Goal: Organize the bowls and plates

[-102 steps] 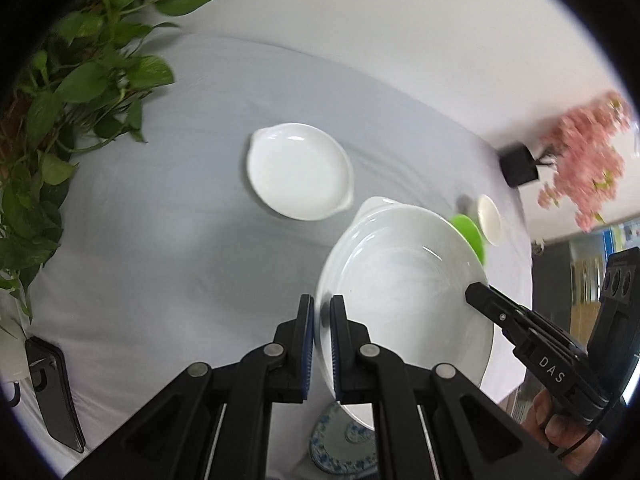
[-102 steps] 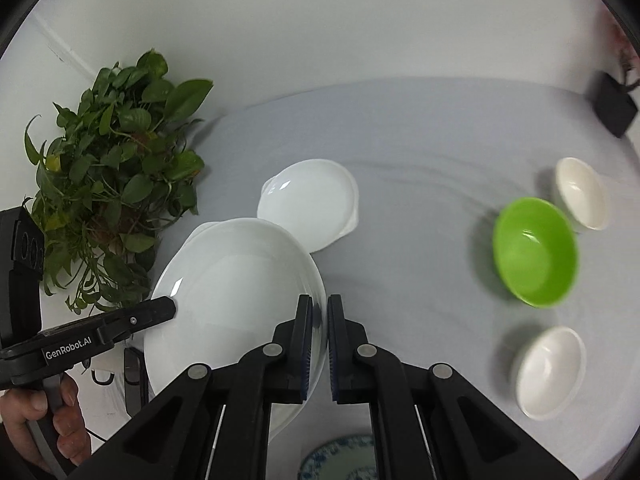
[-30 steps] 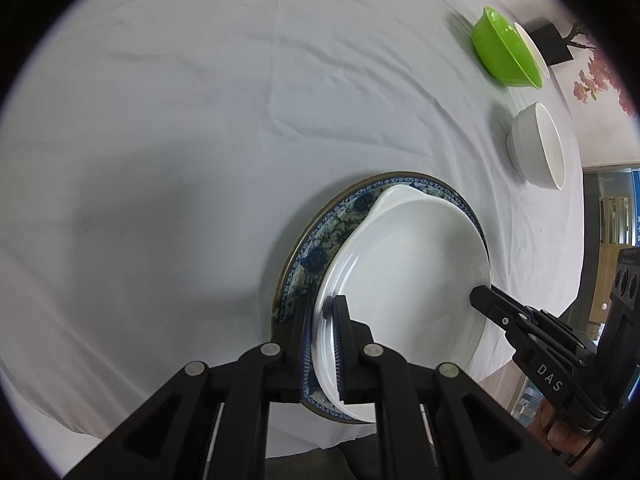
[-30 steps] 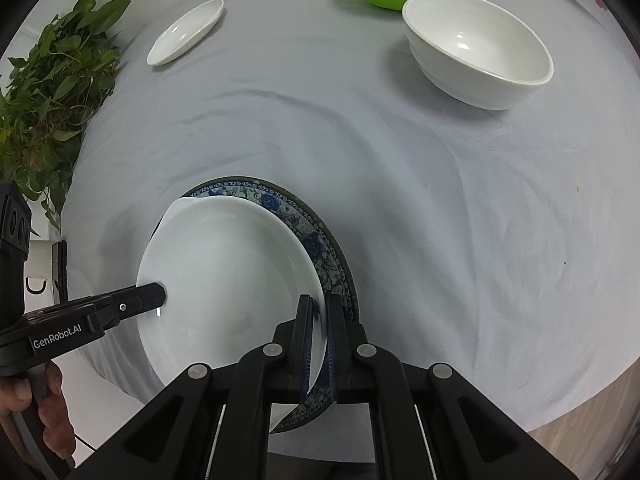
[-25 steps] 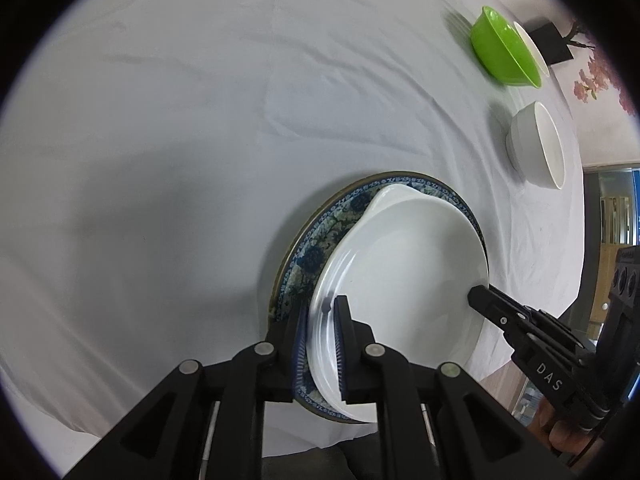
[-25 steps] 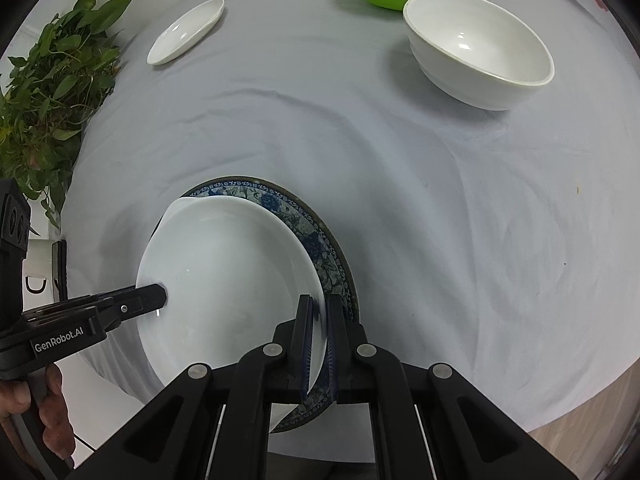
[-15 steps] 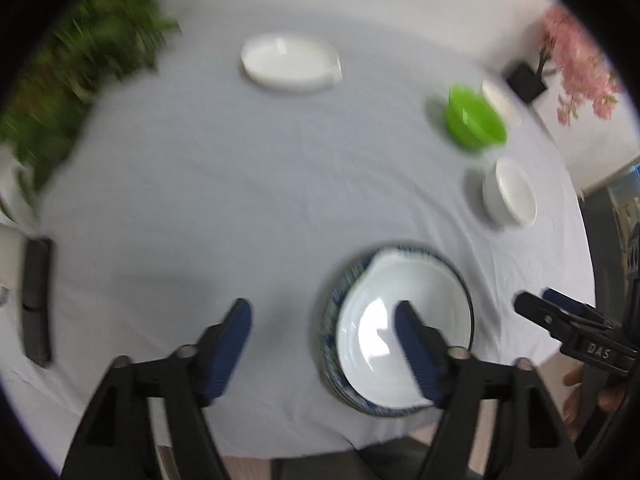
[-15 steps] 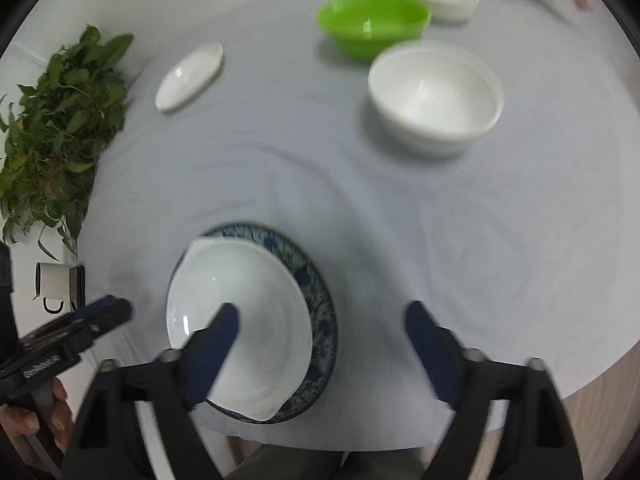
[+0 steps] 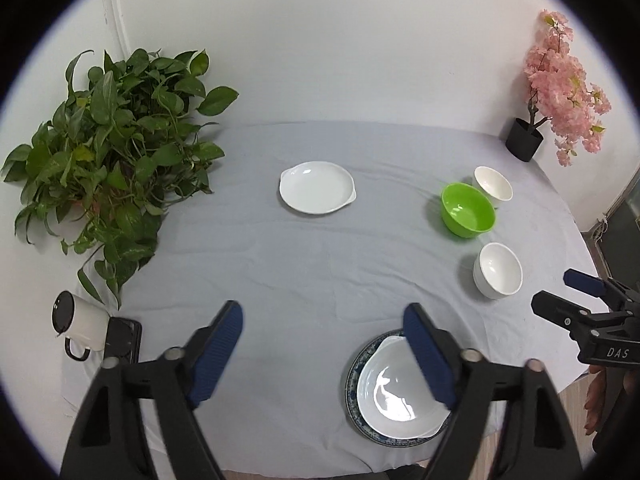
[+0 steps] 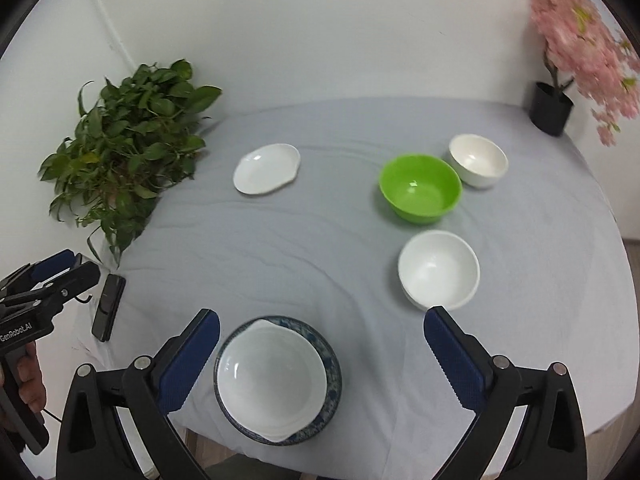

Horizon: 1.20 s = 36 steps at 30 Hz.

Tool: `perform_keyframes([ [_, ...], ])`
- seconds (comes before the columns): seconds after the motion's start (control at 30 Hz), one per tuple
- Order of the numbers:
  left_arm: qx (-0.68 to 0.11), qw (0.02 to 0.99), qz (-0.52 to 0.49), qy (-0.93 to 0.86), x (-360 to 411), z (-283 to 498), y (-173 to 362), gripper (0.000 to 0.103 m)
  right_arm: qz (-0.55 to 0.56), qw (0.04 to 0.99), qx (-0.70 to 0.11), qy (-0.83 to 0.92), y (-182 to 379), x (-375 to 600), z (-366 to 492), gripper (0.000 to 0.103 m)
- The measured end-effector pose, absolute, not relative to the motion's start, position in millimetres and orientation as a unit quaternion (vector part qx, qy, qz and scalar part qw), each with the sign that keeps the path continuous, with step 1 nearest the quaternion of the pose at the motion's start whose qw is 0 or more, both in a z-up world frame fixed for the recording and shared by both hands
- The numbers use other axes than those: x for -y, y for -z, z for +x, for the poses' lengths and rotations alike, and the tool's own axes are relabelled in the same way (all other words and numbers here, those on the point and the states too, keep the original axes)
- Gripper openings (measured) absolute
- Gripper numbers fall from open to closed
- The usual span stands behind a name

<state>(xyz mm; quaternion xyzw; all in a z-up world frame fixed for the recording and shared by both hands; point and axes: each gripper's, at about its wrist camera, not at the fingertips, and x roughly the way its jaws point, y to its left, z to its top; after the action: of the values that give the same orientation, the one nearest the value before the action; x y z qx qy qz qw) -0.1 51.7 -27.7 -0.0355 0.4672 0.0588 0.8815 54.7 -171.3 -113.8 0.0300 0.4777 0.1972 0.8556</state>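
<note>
Fingers: left gripper (image 9: 322,354) and right gripper (image 10: 322,360) gape wide, holding nothing; the right has just been opening, the left narrowing slightly.
Done: white dish (image 10: 271,376) sits on blue plate (image 10: 330,364).
Left: small dish (image 10: 266,168), three bowls.

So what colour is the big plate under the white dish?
The big plate is blue with a white flowery pattern and a dark rim, seen best from the right wrist camera.

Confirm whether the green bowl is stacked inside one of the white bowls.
No. The green bowl sits by itself on the tablecloth, between two white bowls that stand empty beside it.
</note>
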Motion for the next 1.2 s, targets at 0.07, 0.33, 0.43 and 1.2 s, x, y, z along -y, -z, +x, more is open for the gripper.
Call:
perform_keyframes([
  [0.07,-0.466,0.882,-0.056,-0.036,-59,10,23,0.010,0.043,0.854,-0.472,-0.214,107,169,61,0.103],
  [0.33,-0.433,0.893,-0.116,-0.043,-103,67,22,0.096,-0.001,0.853,-0.476,-0.213,95,126,129,0.068],
  [0.43,-0.457,0.877,-0.140,-0.044,-128,105,42,0.096,0.001,0.852,-0.474,-0.221,89,105,170,0.083],
  [1.2,-0.591,0.766,-0.252,0.010,-247,320,226,0.076,0.084,0.747,-0.622,-0.218,260,-17,441,0.082],
])
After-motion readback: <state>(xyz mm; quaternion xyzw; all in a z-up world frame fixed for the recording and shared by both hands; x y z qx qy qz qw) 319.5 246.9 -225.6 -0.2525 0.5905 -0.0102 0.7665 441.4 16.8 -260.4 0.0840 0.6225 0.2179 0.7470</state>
